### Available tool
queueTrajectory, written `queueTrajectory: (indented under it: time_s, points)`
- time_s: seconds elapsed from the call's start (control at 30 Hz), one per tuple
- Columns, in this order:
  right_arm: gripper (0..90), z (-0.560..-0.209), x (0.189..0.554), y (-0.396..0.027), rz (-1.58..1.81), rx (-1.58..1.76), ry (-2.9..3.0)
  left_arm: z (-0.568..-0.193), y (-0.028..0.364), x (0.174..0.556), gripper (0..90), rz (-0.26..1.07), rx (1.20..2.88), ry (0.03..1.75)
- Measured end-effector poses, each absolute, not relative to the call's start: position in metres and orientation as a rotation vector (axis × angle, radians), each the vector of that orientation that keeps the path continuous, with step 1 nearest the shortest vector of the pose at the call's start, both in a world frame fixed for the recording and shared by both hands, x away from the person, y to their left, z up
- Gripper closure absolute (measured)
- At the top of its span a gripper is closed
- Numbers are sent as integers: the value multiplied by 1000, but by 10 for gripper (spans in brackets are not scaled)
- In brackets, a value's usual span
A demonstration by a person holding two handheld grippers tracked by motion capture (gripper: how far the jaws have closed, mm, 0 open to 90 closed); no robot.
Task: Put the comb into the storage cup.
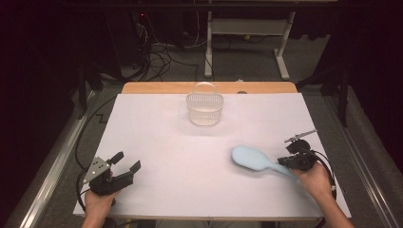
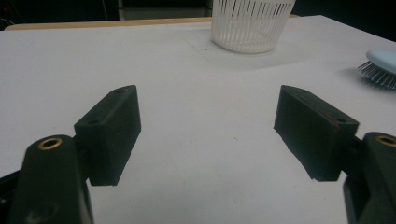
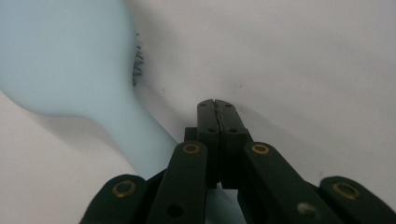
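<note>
- My left gripper [image 1: 128,160] rests at the near left corner of the white-covered table [image 1: 161,128]. Its jaws are spread wide with nothing between them, and the left gripper view looks across bare sheet.
- That side is idle. I would keep it low and out of the middle so it cannot cross the other hand's path.
- The white slatted plastic basket with a hoop handle [image 1: 205,110] stands upright at the far middle of the table, near the bare wooden edge and well apart from both grippers. It looks like the likely place for the brush.
- The hoop stands over the basket's opening, so anything brought in from above should tilt past it and not knock it.
- The pale blue plastic hairbrush [image 1: 251,157] lies right of centre, bristles down, with its oval head toward the middle and its handle running back to my right hand.
- My right gripper [image 1: 284,162] is clenched, pad against pad with nothing in the bite. In the right gripper view the handle passes just left of the jaws and under the linkage, so I judge the brush is not gripped.
- To do this step well I should spread these jaws, shift sideways until the handle sits between the pads, and close on the narrow neck. I should lift only once the grip is square, as the head is heavy and could swing.
- Nothing lies on the sheet between brush and basket. The cables and table frame on the floor beyond are clear of the work.
</note>
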State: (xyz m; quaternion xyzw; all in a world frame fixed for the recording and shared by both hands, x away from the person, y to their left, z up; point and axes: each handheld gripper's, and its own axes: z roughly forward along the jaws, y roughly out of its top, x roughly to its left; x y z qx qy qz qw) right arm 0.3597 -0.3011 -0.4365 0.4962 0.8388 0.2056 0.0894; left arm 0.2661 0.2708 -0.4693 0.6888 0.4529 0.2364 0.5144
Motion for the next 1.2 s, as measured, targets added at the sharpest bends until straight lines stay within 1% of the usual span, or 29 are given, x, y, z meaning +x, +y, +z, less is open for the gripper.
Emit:
queueTrajectory:
  time_s: [1.2]
  points:
    - [900, -441, 327, -292, 688, 1423, 2507, -469, 270, 265, 223, 566, 1654, 1089]
